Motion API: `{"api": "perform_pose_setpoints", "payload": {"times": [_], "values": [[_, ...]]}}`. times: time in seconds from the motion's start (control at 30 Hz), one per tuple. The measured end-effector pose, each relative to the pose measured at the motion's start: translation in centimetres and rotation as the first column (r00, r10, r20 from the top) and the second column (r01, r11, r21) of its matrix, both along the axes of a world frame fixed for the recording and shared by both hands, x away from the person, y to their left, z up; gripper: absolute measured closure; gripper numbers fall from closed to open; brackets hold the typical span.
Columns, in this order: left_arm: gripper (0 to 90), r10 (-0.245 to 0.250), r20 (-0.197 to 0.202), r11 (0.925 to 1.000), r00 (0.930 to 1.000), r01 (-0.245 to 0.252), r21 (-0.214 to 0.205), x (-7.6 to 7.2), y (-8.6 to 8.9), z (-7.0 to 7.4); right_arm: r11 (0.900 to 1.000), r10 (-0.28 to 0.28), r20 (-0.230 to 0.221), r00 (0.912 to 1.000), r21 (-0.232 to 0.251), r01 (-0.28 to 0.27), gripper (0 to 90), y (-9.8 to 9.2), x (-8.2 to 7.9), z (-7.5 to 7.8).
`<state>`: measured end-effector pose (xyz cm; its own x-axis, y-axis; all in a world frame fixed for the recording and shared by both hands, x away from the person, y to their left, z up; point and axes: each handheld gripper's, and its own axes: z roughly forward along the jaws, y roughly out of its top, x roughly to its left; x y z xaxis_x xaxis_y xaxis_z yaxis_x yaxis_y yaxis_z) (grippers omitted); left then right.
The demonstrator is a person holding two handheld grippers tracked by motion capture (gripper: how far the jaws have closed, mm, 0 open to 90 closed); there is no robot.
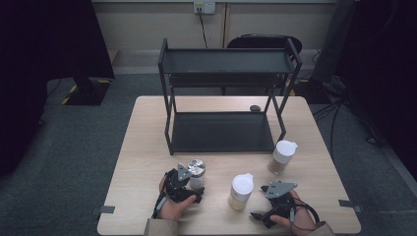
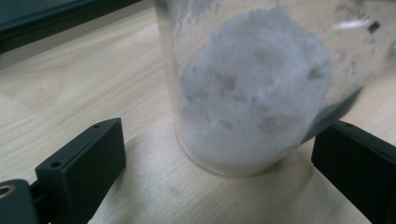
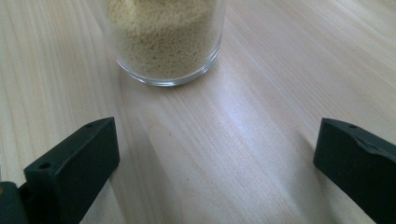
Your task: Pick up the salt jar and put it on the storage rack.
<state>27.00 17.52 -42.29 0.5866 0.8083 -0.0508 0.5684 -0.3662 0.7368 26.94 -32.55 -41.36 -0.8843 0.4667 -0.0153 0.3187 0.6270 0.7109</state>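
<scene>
Close to the near edge of the wooden table (image 1: 147,147), left of centre, stands a clear glass jar (image 2: 247,84) with a shiny metal lid, partly filled with clumped white powder that clings to its walls. The left gripper (image 1: 194,189) sits at the jar's base, its jaws spread wide on either side of it, not pressing on the glass. To the right, a second jar (image 3: 166,39) with a white lid holds fine yellowish grains. The right gripper (image 1: 258,216) rests near it with jaws wide open and nothing between them. Farther right stands a third white-lidded jar (image 1: 282,157) with brownish contents. A black two-tier shelf (image 1: 223,61) occupies the far half of the table.
</scene>
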Motion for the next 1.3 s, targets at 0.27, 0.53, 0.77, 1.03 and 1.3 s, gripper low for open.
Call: {"api": "perform_pose_setpoints", "payload": {"times": [0.27,0.53,0.77,1.03,1.3], "values": [[3.9,0.031,0.027,0.9990,0.9992,-0.030,-0.033,-0.2,0.0,-0.2,1.0000,0.000,0.000,1.0000,0.000,0.000,0.0,0.0,0.0,0.0],[9.5,0.034,0.053,0.9975,0.9980,-0.031,-0.064,-0.5,0.3,-0.3,1.0000,0.000,0.000,1.0000,0.000,0.000,0.0,0.0,0.0,0.0],[18.8,0.017,0.066,0.9972,0.9977,-0.012,-0.073,-0.5,0.1,-0.3,1.0000,0.000,0.000,1.0000,0.000,0.000,0.0,0.0,0.0,0.0],[26.0,0.003,0.093,0.9978,0.9957,0.004,-0.066,-0.7,-0.2,-0.3,1.0000,-0.001,0.000,1.0000,0.000,0.001,0.0,0.0,0.0,0.0],[30.3,0.000,0.117,0.9983,0.9932,0.007,-0.057,-0.9,-0.6,-0.4,1.0000,-0.001,0.000,1.0000,0.000,0.001,0.0,0.0,0.0,0.0]]}}
